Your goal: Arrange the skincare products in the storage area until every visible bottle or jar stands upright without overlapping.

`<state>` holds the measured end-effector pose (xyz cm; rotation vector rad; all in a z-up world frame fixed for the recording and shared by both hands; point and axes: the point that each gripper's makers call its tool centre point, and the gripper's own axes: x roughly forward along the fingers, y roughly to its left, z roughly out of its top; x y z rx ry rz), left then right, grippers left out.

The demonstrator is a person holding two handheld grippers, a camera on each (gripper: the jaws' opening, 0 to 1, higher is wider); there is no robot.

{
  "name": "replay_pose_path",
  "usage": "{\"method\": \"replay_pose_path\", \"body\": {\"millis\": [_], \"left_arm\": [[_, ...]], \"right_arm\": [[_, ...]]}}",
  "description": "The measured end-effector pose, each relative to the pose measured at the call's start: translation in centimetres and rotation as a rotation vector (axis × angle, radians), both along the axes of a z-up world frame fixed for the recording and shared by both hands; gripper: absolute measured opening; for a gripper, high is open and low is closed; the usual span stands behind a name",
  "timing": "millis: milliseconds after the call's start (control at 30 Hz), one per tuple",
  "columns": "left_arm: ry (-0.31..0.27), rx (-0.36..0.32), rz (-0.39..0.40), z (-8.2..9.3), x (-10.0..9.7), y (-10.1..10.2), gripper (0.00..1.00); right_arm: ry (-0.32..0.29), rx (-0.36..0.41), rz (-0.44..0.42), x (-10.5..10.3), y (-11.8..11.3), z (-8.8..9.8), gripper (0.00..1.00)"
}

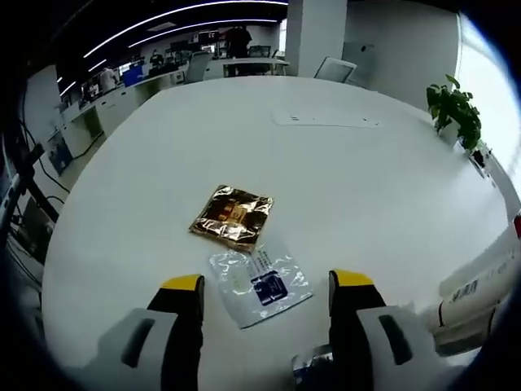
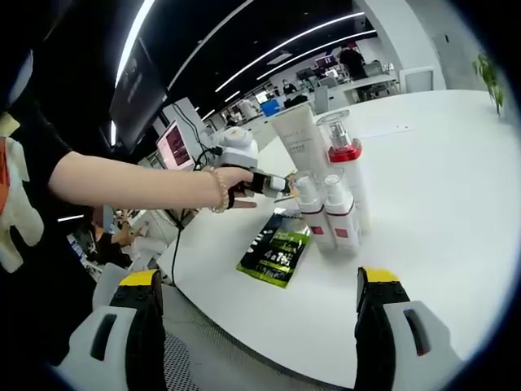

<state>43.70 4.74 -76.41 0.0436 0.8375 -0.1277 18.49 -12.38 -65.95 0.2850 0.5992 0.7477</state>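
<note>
On the white table (image 1: 366,187), a crumpled gold sachet (image 1: 232,216) lies ahead of my left gripper (image 1: 267,281). A clear sachet with a blue label (image 1: 260,285) rests flat between its open jaws, untouched. At the right edge lie white tubes (image 1: 480,285). In the right gripper view, a tall white tube (image 2: 297,138), a clear-capped bottle with a red collar (image 2: 342,151) and two small white bottles (image 2: 326,212) stand upright in a tight group. Beside them lie green and black sachets (image 2: 277,248). My right gripper (image 2: 259,277) hangs open well short of them, off the table edge.
A person's arm (image 2: 130,183) reaches in from the left, holding the other gripper (image 2: 244,155) behind the bottles. A potted plant (image 1: 454,110) stands at the table's far right. Desks, monitors and chairs fill the room beyond.
</note>
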Motion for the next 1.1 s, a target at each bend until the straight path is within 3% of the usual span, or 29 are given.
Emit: {"method": "replay_pose_path", "body": {"millis": [67, 267, 533, 767, 1100], "left_arm": [[0.008, 0.040, -0.014, -0.1, -0.3, 0.5, 0.50], [-0.017, 0.044, -0.047, 0.1, 0.3, 0.5, 0.36], [-0.003, 0.041, -0.117, 0.2, -0.6, 0.2, 0.36], [-0.048, -0.033, -0.202, 1.9, -1.5, -0.9, 0.36], [-0.082, -0.044, -0.301, 3.2, -3.6, -0.6, 0.36]], "right_arm": [[0.002, 0.002, 0.001, 0.0, 0.0, 0.0, 0.99], [0.004, 0.004, 0.006, 0.0, -0.1, -0.2, 0.99], [0.001, 0.002, 0.007, 0.0, 0.0, -0.2, 0.99], [-0.004, -0.002, 0.016, 0.0, 0.0, -0.3, 0.99], [-0.015, -0.002, 0.029, -0.2, 0.3, -0.1, 0.99]]}}
